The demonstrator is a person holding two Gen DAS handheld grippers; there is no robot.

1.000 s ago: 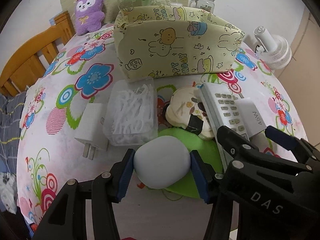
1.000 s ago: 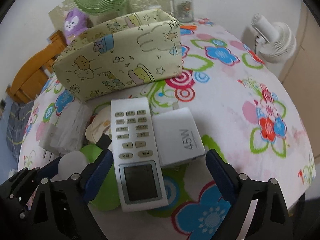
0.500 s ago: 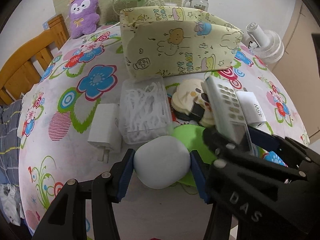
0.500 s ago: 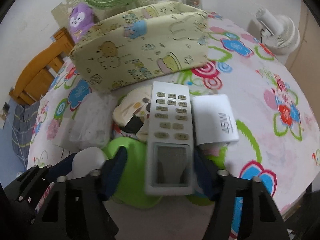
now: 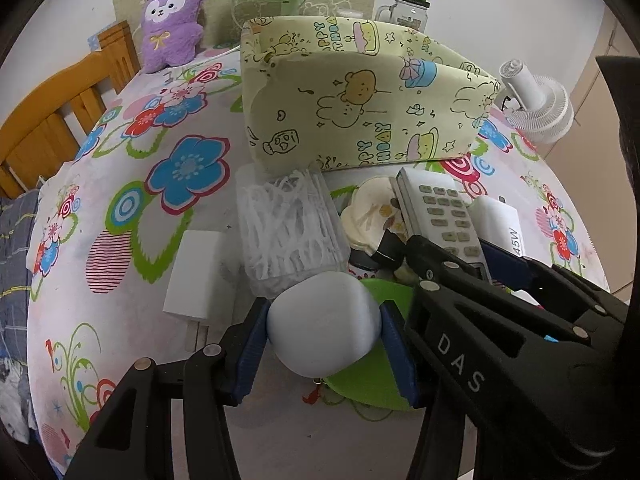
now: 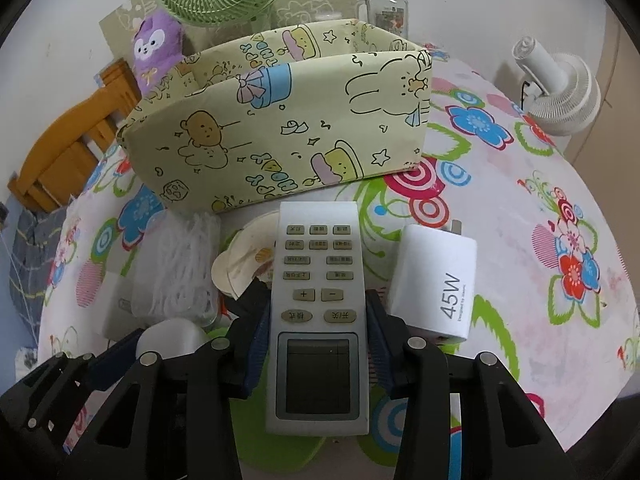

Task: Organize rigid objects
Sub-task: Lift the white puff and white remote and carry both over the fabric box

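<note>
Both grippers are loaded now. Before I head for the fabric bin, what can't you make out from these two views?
- Fabric bin interior: hidden by its front wall in both views.
- Flat cream item: partly covered by the remote, unidentifiable.
- Green disc: mostly under the white egg-shaped object and the grippers.
- White charger prongs: hidden behind left gripper.

The bench wears a matt cloth cover printed with bright flowers (image 6: 500, 208). The pale yellow cartoon-print storage box (image 6: 280, 136) looks like soft fabric, creased at its rim. The white rectangular remote control (image 6: 318, 320) is smooth plastic with a dull grey screen. The white 45W charger block (image 6: 436, 280) is glossy plastic. The pale blue-white rounded case (image 5: 322, 324) has a satin, smooth shell. The black grippers' blue fingers (image 5: 250, 354) look rubbery and ribbed. The purple toy rabbit (image 5: 172, 20) is plush.
</note>
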